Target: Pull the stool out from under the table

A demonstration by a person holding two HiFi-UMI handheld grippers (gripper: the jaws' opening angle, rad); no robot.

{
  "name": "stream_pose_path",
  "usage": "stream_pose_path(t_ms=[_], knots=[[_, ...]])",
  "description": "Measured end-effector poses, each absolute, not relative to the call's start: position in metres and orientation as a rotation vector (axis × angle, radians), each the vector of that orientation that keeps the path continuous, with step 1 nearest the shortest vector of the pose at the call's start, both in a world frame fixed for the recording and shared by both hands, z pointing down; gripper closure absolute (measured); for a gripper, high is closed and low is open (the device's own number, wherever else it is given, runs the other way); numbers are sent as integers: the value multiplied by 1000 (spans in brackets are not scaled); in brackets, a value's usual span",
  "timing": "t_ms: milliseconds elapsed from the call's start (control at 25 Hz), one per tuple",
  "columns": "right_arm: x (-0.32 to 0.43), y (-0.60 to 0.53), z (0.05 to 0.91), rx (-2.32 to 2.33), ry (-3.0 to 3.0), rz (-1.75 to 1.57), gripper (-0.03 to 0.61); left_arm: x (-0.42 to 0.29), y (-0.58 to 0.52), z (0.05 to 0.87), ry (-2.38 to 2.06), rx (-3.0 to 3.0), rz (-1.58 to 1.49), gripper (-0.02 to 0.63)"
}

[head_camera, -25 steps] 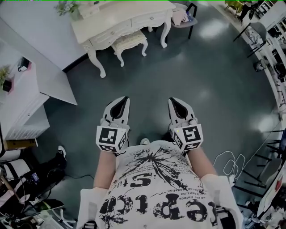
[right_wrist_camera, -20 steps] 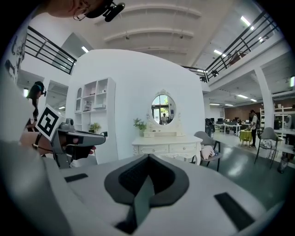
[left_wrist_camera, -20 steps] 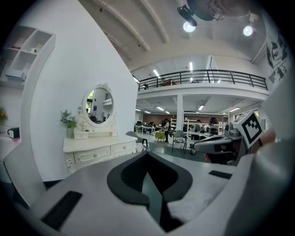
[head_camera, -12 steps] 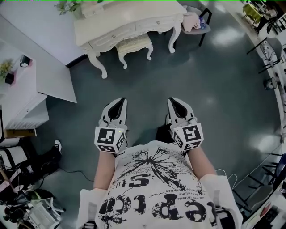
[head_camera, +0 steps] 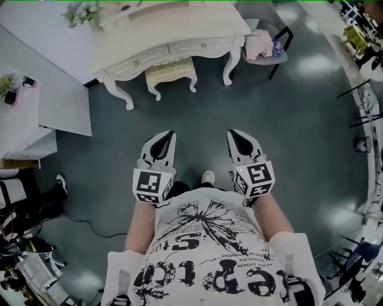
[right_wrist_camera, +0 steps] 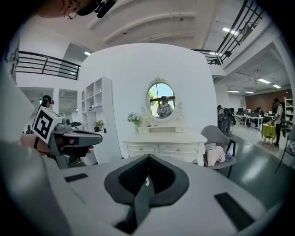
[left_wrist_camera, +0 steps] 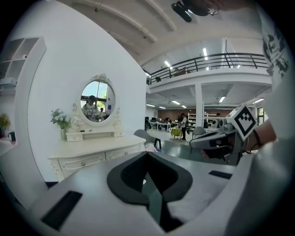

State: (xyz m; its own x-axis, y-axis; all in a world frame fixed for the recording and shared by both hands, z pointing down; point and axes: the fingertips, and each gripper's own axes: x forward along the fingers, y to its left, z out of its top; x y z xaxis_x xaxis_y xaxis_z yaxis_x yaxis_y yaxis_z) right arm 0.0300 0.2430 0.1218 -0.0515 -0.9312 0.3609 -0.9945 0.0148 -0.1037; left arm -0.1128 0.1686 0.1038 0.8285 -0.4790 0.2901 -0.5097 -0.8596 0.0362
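A cream cushioned stool (head_camera: 171, 70) with curved legs stands partly tucked under the white dressing table (head_camera: 179, 27) at the top of the head view. My left gripper (head_camera: 167, 136) and right gripper (head_camera: 234, 135) are held side by side at waist height, well short of the stool, over grey floor. Both have their jaws together with nothing between them. In the left gripper view the shut left gripper (left_wrist_camera: 147, 155) points toward the dressing table (left_wrist_camera: 92, 152). In the right gripper view the shut right gripper (right_wrist_camera: 148, 157) faces the table (right_wrist_camera: 161, 140); its body hides the stool.
A grey chair (head_camera: 265, 46) with pink cloth on it stands right of the table. A white wall panel (head_camera: 54, 89) and a shelf unit (head_camera: 21, 128) lie to the left. Cables and gear (head_camera: 30, 251) crowd the lower left. A vase of flowers (head_camera: 81, 12) sits on the table.
The table and stool have slid lower and more central in the head view as the person steps toward them. Both grippers keep their pose, shut and empty.
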Motion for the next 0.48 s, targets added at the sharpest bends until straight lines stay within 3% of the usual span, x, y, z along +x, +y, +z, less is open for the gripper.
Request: stream_pose_path(t_ms=[480], knots=[[105,102,192,1847,-2128,498,563,-57,56,171,-923,2721,340,597]])
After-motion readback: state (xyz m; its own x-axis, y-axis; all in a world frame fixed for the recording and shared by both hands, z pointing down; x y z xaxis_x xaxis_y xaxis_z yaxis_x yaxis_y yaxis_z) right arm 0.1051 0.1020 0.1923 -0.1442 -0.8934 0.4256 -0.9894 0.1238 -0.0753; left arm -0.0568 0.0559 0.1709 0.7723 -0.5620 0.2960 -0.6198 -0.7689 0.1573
